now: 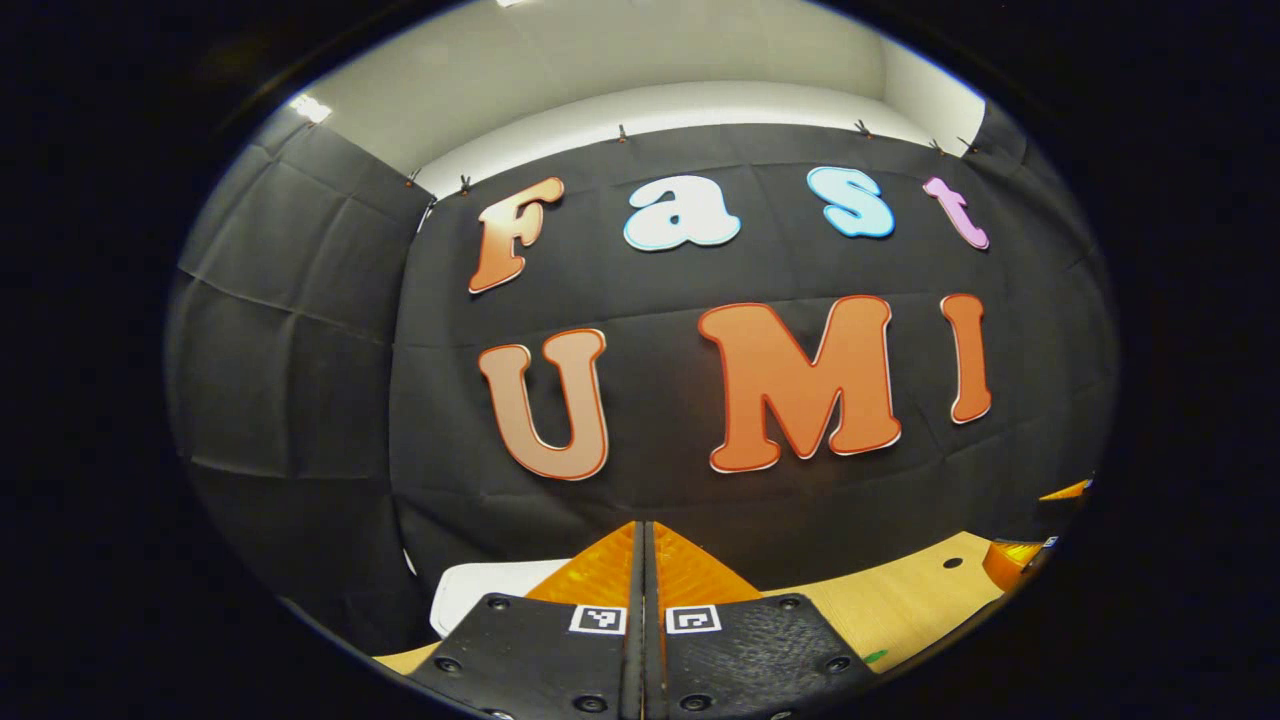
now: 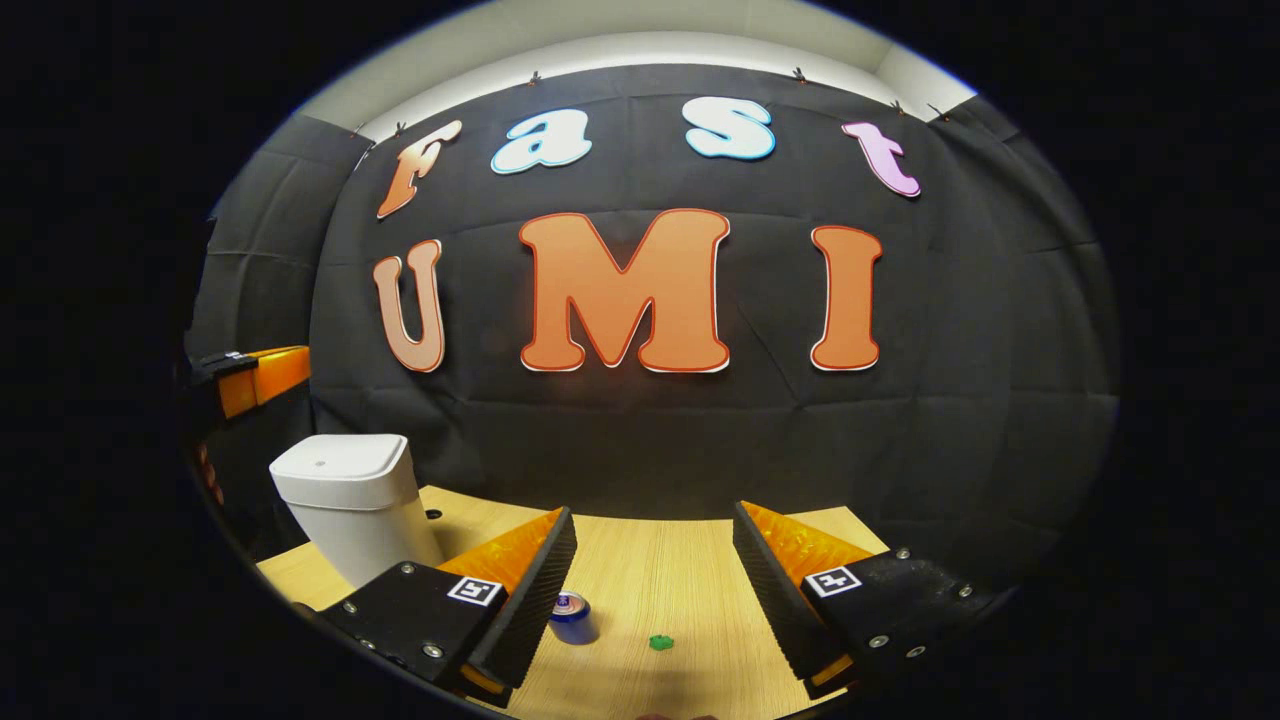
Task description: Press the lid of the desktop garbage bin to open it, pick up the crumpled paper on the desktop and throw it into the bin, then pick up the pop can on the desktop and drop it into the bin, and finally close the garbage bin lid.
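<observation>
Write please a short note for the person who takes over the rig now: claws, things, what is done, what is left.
Left claw: shut, empty, held above the white bin.
Right claw: open, empty, above the table.
Bin: on the table's left side, lid down.
Pop can: on the table, just by the right claw's left finger.
Crumpled paper: I cannot find it.
Done: nothing certain.
Left: press the lid open, locate the paper, bin the can, close the lid.

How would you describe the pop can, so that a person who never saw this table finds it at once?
Start from the wooden table in the right gripper view. The white garbage bin stands at its left, lid closed. The pop can stands nearer the camera and right of the bin, beside the right gripper's own finger. It is small and dark blue, unlike the tiny green piece to its right.
</observation>
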`<state>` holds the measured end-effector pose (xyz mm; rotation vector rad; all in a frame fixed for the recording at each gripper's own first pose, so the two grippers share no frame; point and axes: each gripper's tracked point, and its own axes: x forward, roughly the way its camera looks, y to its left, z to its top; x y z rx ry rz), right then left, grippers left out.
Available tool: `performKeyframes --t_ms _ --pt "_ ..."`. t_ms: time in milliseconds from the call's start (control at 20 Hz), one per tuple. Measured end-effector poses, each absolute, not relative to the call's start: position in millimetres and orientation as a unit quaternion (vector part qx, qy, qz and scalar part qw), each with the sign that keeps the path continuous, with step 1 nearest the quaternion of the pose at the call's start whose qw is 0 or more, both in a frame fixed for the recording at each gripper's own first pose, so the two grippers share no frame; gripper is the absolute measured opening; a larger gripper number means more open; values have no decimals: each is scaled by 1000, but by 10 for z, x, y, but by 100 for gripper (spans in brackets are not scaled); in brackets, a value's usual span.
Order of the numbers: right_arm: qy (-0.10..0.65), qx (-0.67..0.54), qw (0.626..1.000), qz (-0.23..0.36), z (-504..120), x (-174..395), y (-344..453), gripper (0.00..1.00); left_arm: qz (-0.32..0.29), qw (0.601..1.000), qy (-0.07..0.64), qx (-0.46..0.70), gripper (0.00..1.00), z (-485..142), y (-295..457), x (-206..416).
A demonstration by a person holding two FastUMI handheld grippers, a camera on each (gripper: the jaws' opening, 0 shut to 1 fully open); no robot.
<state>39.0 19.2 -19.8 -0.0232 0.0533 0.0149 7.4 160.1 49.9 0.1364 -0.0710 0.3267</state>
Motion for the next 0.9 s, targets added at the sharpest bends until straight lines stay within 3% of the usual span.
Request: performKeyframes --t_ms 350,550,900 --pt "37 -6 999 12 -288 457 229 94 207 977 -8 55 0 516 2396 150" --pt "44 -3 999 12 -355 493 232 94 206 976 51 -54 0 208 2798 233" --pt "55 1 998 17 -454 519 267 94 185 959 194 -92 0 -641 2816 331"
